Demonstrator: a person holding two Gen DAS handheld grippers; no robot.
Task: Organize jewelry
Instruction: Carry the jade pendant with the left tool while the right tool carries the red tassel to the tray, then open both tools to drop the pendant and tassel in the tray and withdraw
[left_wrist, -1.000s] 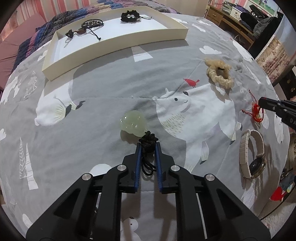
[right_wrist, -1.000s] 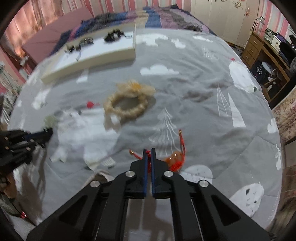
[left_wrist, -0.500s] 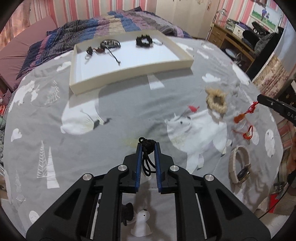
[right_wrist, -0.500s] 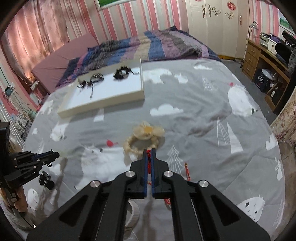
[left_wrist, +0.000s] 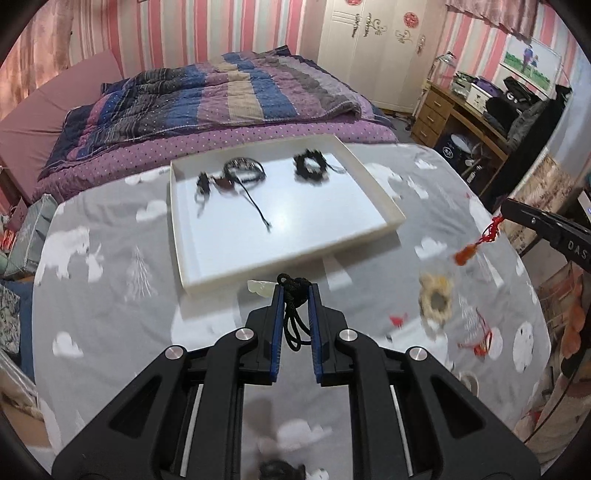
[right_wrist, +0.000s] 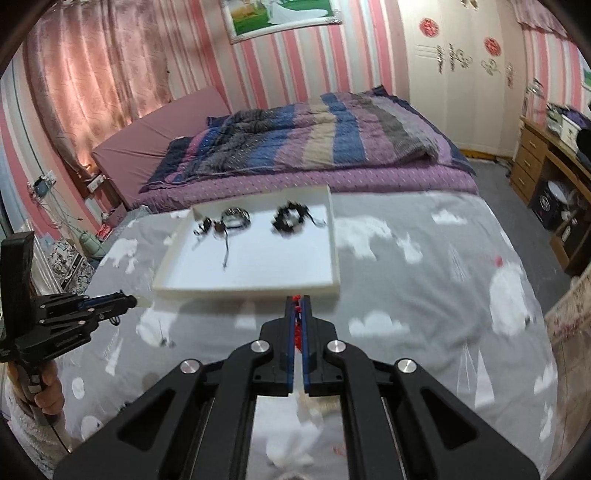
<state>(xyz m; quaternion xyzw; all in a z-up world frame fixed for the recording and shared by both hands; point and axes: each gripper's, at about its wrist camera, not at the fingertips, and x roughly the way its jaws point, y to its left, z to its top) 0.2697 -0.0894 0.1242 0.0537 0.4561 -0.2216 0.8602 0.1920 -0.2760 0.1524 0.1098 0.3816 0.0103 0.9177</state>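
Observation:
My left gripper (left_wrist: 295, 291) is shut on the black cord (left_wrist: 293, 295) of a pale green jade pendant (left_wrist: 260, 287), held in the air just before the near edge of the white tray (left_wrist: 380, 192). My right gripper (right_wrist: 298, 301) is shut on a red cord charm (right_wrist: 296, 325); in the left wrist view the charm (left_wrist: 476, 243) hangs from it with an orange tassel. The tray (right_wrist: 334, 236) holds a black bracelet (left_wrist: 310, 166) and a dark corded bracelet (left_wrist: 242, 171). The left gripper also shows in the right wrist view (right_wrist: 127, 301).
A cream braided scrunchie (left_wrist: 436, 299) and a red cord piece (left_wrist: 480, 339) lie on the grey bear-print cover (left_wrist: 110, 295) at the right. A striped quilt (left_wrist: 221, 96) lies behind the tray. A wooden desk (left_wrist: 461, 110) stands at the far right.
Both grippers have risen from the cover and moved toward the tray, the left with the jade pendant and the right with the red charm, which now hang in the air.

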